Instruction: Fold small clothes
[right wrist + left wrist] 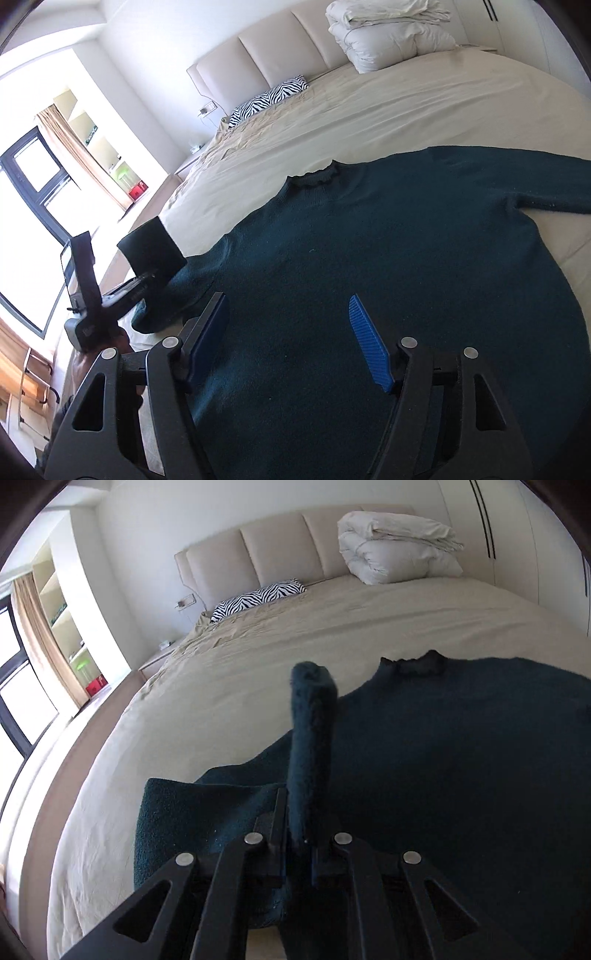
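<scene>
A dark teal sweater (369, 240) lies flat on the beige bed, neck toward the headboard; it also shows in the left wrist view (461, 757). My left gripper (299, 834) is shut on the sweater's left sleeve cuff (312, 716), which stands up between the jaws. In the right wrist view the left gripper (147, 277) holds that cuff (151, 245) lifted at the sweater's left side. My right gripper (288, 332) is open and empty, its blue pads (365, 339) spread above the sweater's lower body. The right sleeve (546, 184) lies stretched out to the right.
The bed sheet (258, 672) spreads beyond the sweater. A zebra pillow (258, 598) and a folded white duvet (399, 546) lie by the headboard. A window and shelves (92, 147) stand to the left, beyond the bed's edge.
</scene>
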